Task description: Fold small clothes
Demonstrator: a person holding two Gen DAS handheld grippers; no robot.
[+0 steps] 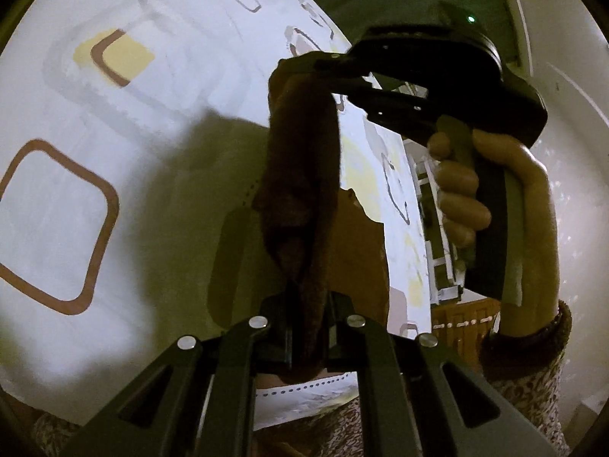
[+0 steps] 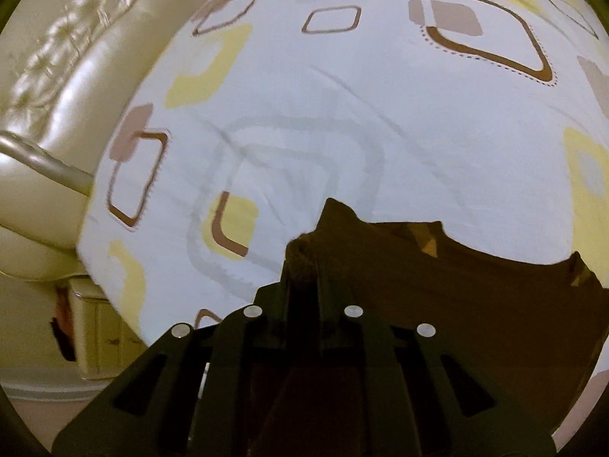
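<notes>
A small dark brown fleecy garment (image 1: 300, 175) hangs stretched in the air between both grippers, above a bed. My left gripper (image 1: 306, 297) is shut on its near end. In the left wrist view the right gripper (image 1: 304, 63), held by a hand, pinches the far end. In the right wrist view my right gripper (image 2: 302, 262) is shut on the brown garment (image 2: 437, 297), which drapes down to the right below it, over the bedsheet (image 2: 304, 114).
The bed is covered with a white sheet (image 1: 114, 152) printed with brown, yellow and grey rounded squares. A cream padded headboard (image 2: 57, 76) stands at the left of the right wrist view, with a cream cabinet (image 2: 99, 331) below it.
</notes>
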